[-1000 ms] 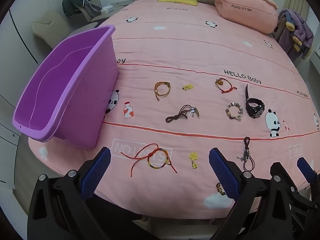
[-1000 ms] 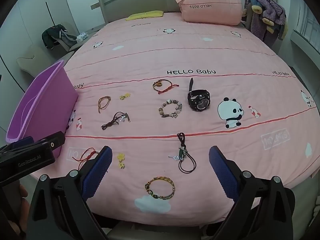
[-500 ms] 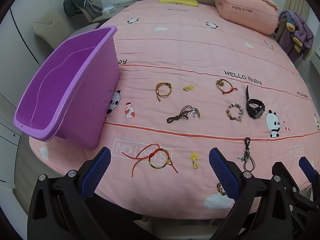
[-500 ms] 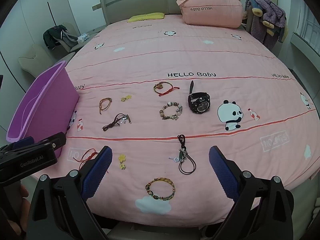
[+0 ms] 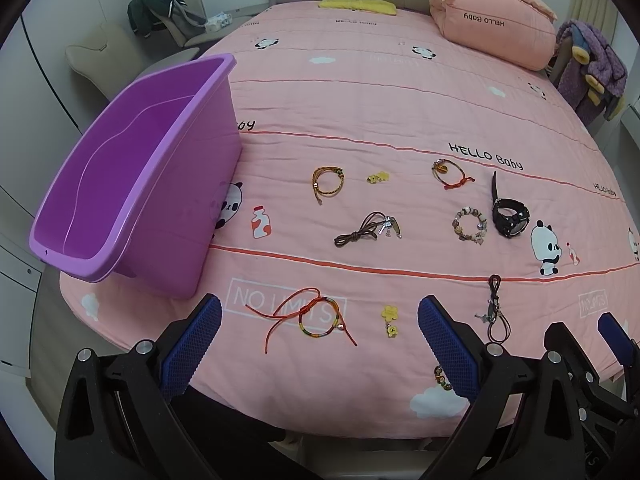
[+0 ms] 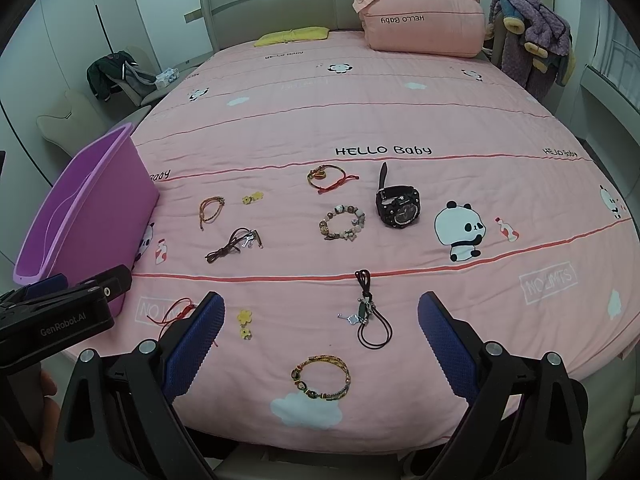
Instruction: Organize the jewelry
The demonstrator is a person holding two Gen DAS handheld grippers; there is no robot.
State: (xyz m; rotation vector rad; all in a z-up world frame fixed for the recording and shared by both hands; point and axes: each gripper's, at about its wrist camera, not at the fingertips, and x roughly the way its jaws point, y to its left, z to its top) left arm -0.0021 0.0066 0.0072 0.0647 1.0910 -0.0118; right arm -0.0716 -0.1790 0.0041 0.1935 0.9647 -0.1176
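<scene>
Fingers (image 5: 192, 344) of both my grippers stand wide and hold nothing above the bed (image 6: 360, 92), where I count 10 light, limp pieces: 5 bracelets, 2 cord necklaces, 2 yellow charms and 1 stiffer watch (image 6: 397, 207), best pinched across cord or strap.

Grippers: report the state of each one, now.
Left gripper: jaws open, holding nothing, above the red string bracelet.
Right gripper: jaws open, holding nothing, above the braided bracelet.
</scene>
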